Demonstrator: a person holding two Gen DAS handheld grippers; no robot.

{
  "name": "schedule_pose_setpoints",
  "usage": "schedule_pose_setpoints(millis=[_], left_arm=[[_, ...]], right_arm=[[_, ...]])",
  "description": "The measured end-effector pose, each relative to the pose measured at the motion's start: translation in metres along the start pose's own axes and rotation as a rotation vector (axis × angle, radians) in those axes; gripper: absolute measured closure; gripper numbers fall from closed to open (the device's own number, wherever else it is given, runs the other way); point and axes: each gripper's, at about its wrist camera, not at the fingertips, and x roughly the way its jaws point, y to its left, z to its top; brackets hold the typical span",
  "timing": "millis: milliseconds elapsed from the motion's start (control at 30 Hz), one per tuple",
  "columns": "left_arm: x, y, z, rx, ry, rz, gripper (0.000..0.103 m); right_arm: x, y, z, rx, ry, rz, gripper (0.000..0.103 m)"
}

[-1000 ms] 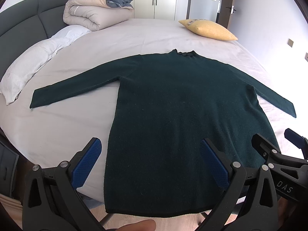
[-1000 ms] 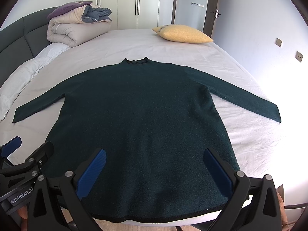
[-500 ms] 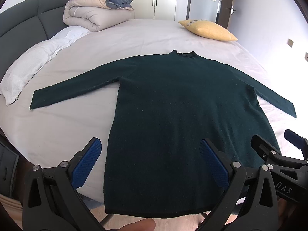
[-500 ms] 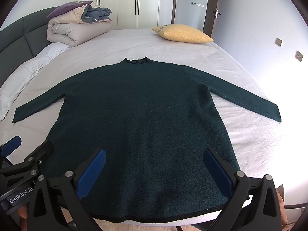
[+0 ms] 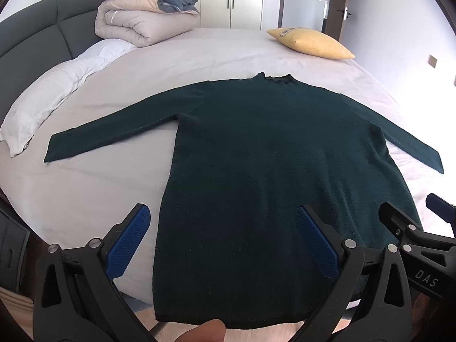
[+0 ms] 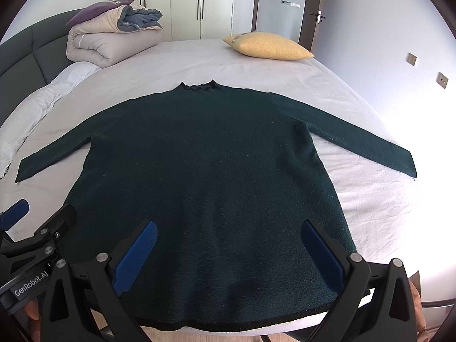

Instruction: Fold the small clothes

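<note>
A dark green long-sleeved sweater [image 5: 268, 154] [image 6: 205, 165] lies flat on the bed, collar away from me, both sleeves spread out to the sides, hem at the near edge of the mattress. My left gripper [image 5: 222, 216] hovers open above the hem, towards the sweater's left side, its blue pads [image 5: 128, 242] wide apart and empty. Over the hem's right half my right gripper [image 6: 228, 228] hangs open too, holding nothing. Each gripper shows at the edge of the other's view.
The bed sheet [image 5: 199, 65] is pale grey. A rolled duvet stack [image 5: 142, 20] and a white pillow [image 5: 51, 97] sit at the far left by the dark headboard. A yellow cushion [image 5: 310, 42] lies at the far right. Wardrobes and a door stand behind.
</note>
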Motion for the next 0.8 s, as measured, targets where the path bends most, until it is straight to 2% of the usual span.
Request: schedule_pose_setpoints(millis=[633,800], left_arm=[[0.033,0.008,0.005,-0.018,0.028,0.017,0.000],[0.040,0.015,0.008,-0.039,0.026,-0.022,0.000]], right_arm=[[0.013,-0.008,-0.003,0.025,0.029,-0.010,0.000],[0.016,-0.011,-0.003,0.032,0.038,-0.011,0.000]])
